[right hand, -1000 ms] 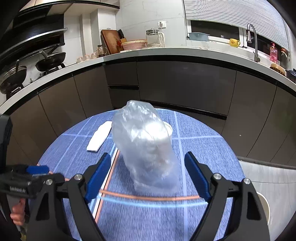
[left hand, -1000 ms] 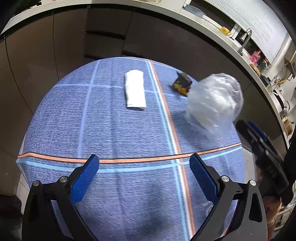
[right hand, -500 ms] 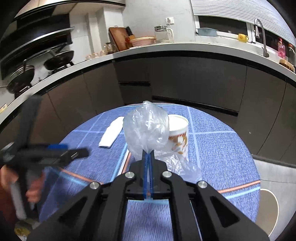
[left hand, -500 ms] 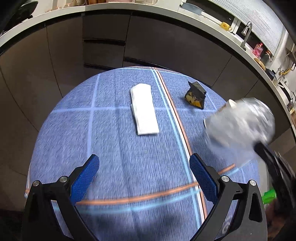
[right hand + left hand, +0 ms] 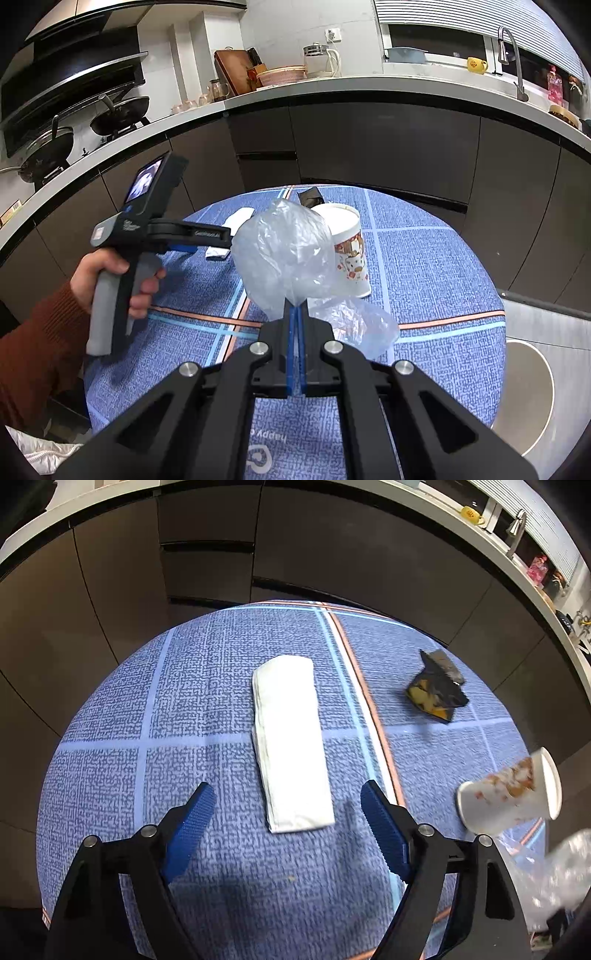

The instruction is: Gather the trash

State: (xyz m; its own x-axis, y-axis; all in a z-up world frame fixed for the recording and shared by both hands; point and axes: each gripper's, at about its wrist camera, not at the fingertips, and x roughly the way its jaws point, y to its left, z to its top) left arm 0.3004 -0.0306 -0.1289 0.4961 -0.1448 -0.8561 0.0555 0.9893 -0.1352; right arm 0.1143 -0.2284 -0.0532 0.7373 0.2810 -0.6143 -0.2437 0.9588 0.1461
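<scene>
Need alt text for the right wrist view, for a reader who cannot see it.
The right hand-held gripper is shut on a clear plastic bag above a blue table. A paper cup stands behind it; the left hand-held gripper hovers left.

The clear plastic bag (image 5: 284,254) is blocking the left side of the paper cup (image 5: 349,251) in the right wrist view, and is covering the lower part of the dark wrapper (image 5: 312,196) at 12 o'clock. In the left wrist view the same bag (image 5: 554,878) is showing blurred at 4 o'clock and running off the frame edge. The folded white napkin (image 5: 231,236) is lying partly hidden behind the left gripper (image 5: 207,236), whose fingertips cannot be made out there
</scene>
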